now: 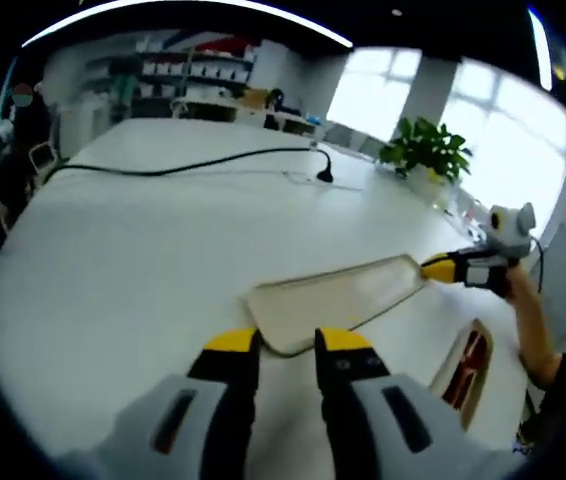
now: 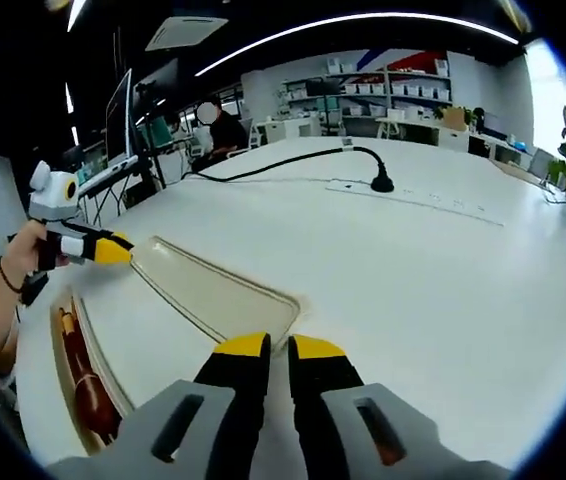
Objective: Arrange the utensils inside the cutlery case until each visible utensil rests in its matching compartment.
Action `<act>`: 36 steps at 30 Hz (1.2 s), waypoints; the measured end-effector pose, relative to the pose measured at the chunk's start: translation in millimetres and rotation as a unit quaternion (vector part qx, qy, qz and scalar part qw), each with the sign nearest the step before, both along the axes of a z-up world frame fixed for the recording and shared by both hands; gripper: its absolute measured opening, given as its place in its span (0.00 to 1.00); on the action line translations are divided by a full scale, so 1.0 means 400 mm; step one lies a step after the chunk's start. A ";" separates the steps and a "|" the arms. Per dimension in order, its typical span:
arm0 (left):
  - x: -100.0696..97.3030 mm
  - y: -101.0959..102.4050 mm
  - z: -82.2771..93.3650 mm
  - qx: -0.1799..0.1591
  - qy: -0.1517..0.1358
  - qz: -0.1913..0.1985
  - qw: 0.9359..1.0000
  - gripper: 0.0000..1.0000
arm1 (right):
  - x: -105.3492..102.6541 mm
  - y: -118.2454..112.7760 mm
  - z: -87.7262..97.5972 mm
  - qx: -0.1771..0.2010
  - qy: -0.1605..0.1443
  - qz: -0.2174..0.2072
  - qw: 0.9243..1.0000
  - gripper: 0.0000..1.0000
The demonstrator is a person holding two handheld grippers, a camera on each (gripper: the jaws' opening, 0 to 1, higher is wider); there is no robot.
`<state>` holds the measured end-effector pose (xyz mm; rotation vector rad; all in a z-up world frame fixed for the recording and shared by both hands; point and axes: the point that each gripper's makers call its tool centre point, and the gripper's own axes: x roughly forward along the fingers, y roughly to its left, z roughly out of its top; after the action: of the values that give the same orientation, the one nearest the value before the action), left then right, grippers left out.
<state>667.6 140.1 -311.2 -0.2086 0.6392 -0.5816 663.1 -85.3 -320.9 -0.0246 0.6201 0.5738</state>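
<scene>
the desk [image 1: 143, 260] at frame centre is smooth, matt white. the lid [image 1: 338, 300] lying mid-frame looks like cream, semi-glossy plastic. the cutlery case [image 2: 68, 375] at lower left has a pale plastic rim. the cable [image 2: 283, 160] at upper centre is black, rubbery.

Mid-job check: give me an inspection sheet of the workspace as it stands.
Surface: white table.
Job's things: translucent lid spans between both grippers; cutlery case lies uncovered beside it, reddish-brown utensils inside.
Clutter: nothing seen.
Grippers: left gripper and right gripper each appear to pinch one end of the lid.
Cables: black cable runs across the far table to a plug.
Surroundings: potted plant, shelves, seated person.
</scene>
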 end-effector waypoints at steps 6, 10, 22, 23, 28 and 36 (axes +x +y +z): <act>-0.011 0.002 0.008 -0.046 0.016 0.012 0.999 0.23 | 0.005 0.000 0.000 -0.020 -0.009 -0.007 1.000 0.06; -0.027 -0.016 0.047 -0.108 0.026 0.011 0.994 0.23 | -0.002 -0.007 -0.002 -0.029 -0.010 -0.011 0.999 0.05; -0.069 -0.085 0.090 -0.191 0.046 -0.022 0.980 0.14 | -0.016 -0.017 -0.001 -0.042 -0.022 -0.002 0.999 0.04; -0.073 -0.091 0.092 -0.192 0.045 -0.024 0.980 0.14 | -0.012 -0.018 -0.001 -0.043 -0.022 -0.002 0.999 0.04; -0.074 -0.107 0.114 -0.212 0.047 -0.034 0.976 0.15 | -0.008 -0.018 0.000 -0.044 -0.022 -0.001 0.999 0.04; -0.089 -0.124 0.147 -0.241 0.038 -0.044 0.969 0.13 | -0.014 -0.020 0.000 -0.033 -0.020 -0.002 0.999 0.04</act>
<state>631.9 90.4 -252.4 -0.6635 0.5756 -0.8139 657.7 -93.4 -321.0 -0.0972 0.5992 0.5484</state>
